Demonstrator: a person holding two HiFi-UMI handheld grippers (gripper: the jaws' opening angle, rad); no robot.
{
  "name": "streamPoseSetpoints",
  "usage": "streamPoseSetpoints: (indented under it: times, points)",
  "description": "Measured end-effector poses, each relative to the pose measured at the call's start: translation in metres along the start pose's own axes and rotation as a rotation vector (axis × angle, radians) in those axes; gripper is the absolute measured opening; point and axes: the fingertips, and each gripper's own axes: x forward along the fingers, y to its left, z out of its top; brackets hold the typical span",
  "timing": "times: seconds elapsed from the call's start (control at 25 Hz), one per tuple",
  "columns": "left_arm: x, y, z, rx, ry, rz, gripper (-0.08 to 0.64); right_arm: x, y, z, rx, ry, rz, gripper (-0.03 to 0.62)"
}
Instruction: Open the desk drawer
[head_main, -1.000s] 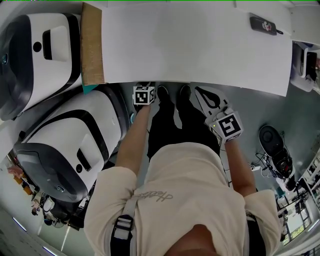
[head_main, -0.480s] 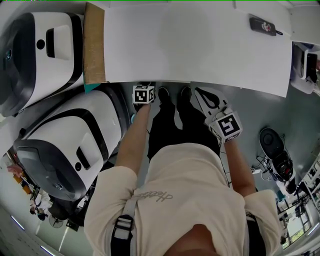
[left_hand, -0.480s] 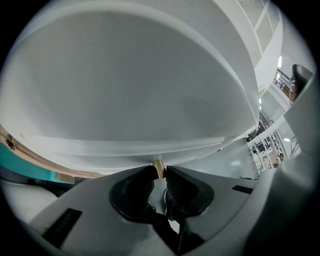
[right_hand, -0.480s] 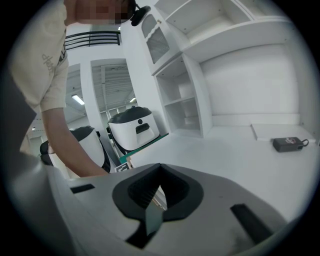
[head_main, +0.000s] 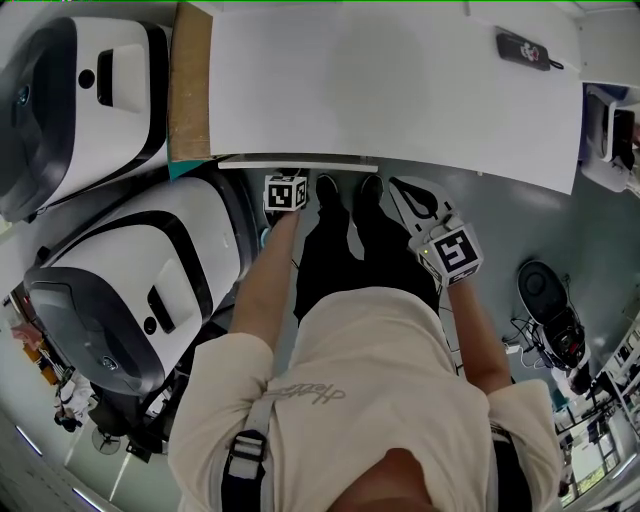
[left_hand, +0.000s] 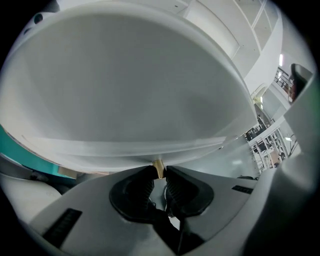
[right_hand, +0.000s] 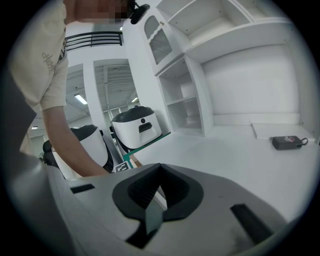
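The white desk (head_main: 380, 90) fills the top of the head view. Under its near edge the drawer front (head_main: 300, 160) shows as a thin white strip, pulled out slightly. My left gripper (left_hand: 159, 170) is shut on the drawer's small brass knob (left_hand: 158, 166), with the white drawer front (left_hand: 130, 100) filling the view above it. In the head view only its marker cube (head_main: 287, 192) shows, just below the strip. My right gripper (head_main: 402, 186) hangs to the right of the person's shoes, below the desk edge. Its jaws are shut with nothing between them (right_hand: 160, 167).
Two large white-and-black machines (head_main: 130, 280) (head_main: 70, 100) stand close on the left beside a brown board (head_main: 188, 85). A small black device (head_main: 525, 48) lies on the desk's far right. A black chair base (head_main: 545, 280) sits on the floor at right.
A thin white strip of drawer front has come out from under the desk edge where none showed before. The left gripper stays on the knob; the right gripper has hardly moved.
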Motion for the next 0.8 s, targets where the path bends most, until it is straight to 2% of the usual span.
streamPoseSetpoints:
  times: [0.8]
  points:
    - [-0.017,-0.010,-0.047,-0.031,0.018,0.034,0.081,-0.030,0.021,-0.012,-0.062,-0.012,0.076,0.002]
